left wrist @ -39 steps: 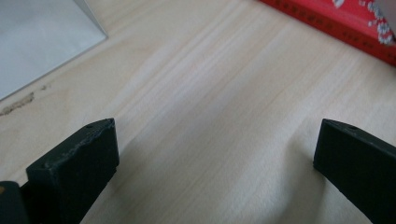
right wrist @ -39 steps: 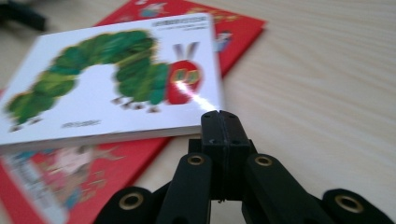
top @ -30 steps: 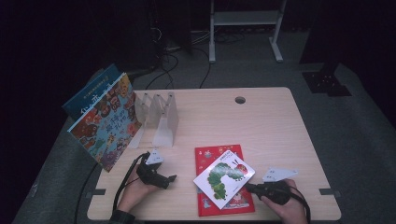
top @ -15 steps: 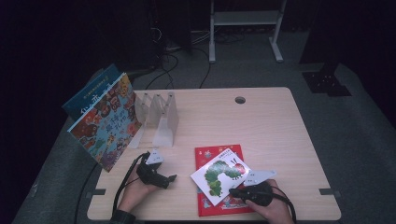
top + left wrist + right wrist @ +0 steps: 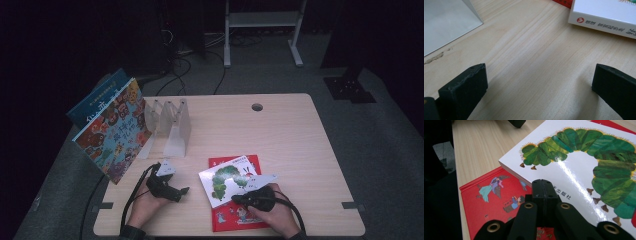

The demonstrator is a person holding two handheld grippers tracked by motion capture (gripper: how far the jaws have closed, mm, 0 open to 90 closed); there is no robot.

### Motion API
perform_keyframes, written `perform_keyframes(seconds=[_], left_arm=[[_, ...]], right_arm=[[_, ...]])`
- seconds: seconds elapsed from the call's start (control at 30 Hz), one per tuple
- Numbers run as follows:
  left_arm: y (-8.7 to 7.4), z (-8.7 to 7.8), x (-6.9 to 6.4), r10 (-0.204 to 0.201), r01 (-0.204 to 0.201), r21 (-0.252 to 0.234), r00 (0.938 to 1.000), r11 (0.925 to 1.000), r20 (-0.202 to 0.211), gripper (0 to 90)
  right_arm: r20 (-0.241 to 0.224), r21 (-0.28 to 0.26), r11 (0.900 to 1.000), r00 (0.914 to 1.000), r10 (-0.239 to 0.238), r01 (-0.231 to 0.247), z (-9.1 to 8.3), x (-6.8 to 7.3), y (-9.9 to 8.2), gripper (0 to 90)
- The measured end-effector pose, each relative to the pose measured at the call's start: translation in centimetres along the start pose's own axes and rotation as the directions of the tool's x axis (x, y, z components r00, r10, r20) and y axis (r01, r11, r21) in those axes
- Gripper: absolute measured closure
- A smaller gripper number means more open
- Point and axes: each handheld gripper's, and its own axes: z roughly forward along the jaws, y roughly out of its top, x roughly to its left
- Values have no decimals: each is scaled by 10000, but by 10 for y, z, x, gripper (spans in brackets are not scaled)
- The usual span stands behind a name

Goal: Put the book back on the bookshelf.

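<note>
**Caterpillar book slid left across the red book**

Since a second ago your right gripper has travelled leftward along the near edge of the table, and the white caterpillar book has gone with it: it now lies further left, still overlapping the red book beneath it. Your left gripper has stayed where it was.

Your right hand lies low at the table's near edge, the gripper pointing left. In the right gripper view its jaws are pressed together with nothing between them, the tips touching the caterpillar book's near edge, above the red book.

Your left hand rests on the table, gripper pointing right. Its jaws stand wide apart over bare wood, the caterpillar book just ahead, untouched.
</note>
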Motion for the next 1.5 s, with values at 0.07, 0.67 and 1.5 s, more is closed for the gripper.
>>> perform_keyframes(seconds=[0.07,0.67,1.5], left_arm=[[5,-1,0,-270,275,-95,9984,9996,489,22],[59,24,-23,844,-822,-194,9781,9964,1902,0],[65,52,-27,364,-455,140,9192,9989,3921,0]], right_arm=[[35,-98,9999,10000,-31,31,-1,0,0,874],[259,-129,9999,9996,93,-89,-13,4,-9,873],[10,116,9988,9989,-466,466,11,17,-1,894]])
